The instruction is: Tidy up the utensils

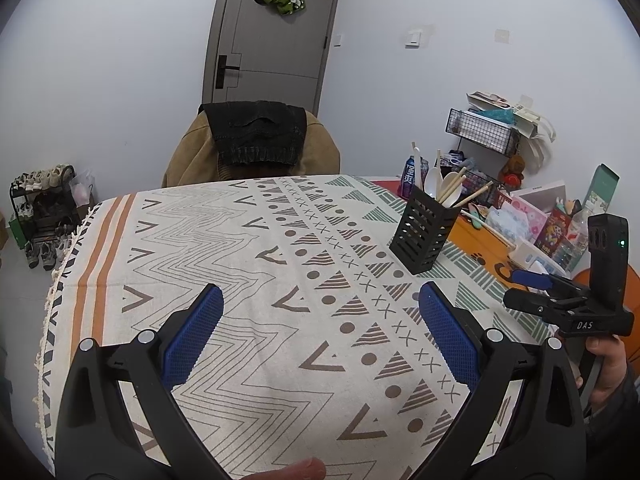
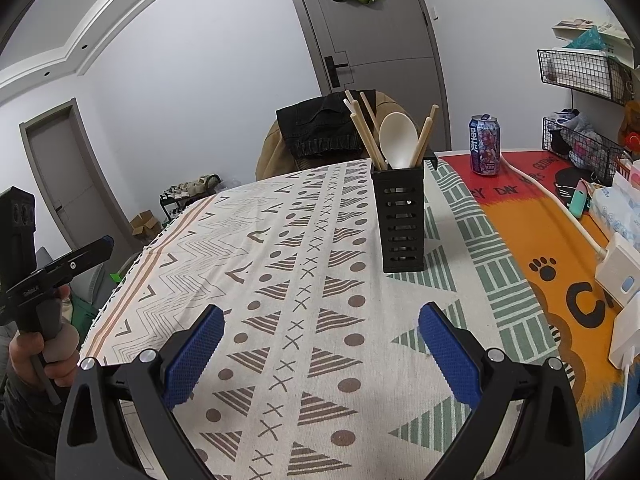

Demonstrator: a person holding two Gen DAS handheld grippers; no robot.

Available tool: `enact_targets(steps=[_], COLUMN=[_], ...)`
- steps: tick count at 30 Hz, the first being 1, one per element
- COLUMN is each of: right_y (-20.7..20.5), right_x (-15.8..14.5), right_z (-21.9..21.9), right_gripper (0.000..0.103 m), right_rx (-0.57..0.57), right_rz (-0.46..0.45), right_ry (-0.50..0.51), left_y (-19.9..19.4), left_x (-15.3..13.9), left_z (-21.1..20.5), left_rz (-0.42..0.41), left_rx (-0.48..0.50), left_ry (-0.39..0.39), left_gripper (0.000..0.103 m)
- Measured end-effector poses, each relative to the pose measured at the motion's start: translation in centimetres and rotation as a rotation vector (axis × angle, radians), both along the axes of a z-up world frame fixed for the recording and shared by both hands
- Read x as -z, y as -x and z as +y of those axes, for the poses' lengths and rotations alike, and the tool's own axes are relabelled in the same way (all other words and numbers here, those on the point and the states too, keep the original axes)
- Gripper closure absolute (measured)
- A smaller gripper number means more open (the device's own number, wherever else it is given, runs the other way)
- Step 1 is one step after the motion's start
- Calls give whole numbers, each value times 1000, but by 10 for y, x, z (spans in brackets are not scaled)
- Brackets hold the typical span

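A black slotted utensil holder stands upright on the patterned tablecloth, at the right of the left wrist view. It holds wooden chopsticks and white spoons. In the right wrist view the holder is straight ahead, with chopsticks and a white spoon in it. My left gripper is open and empty above the cloth. My right gripper is open and empty, short of the holder. Each gripper shows in the other's view, the right and the left.
A drink can stands behind the holder on an orange mat. White chargers and a cable, boxes and tissue packs crowd the table's right side. A chair with jackets is at the far edge. Wire baskets hang at right.
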State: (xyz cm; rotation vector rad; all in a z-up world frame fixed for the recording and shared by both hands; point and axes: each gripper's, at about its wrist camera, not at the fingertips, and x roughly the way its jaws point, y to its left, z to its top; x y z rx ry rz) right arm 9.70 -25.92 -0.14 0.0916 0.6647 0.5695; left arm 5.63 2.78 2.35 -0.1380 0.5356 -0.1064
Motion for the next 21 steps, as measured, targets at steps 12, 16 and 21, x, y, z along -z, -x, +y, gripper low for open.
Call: enact_targets(steps=[12,16,21], right_y=[6,7,4], right_x=[1,1,4], right_z=[-9,-12,-9], right_gripper=[7,7,7], right_rx=[28,34,40], right_rz=[-5,-17,-34], right_ry=[4,7,7], left_y=[-4,-3,-4], left_x=[3,0,5], left_z=[-3,-8,-10], left_rz=[-6,-8,14], left_rx=[-17,-13,-12], left_ry=[4,-13,-29], left_gripper=[6,6,6])
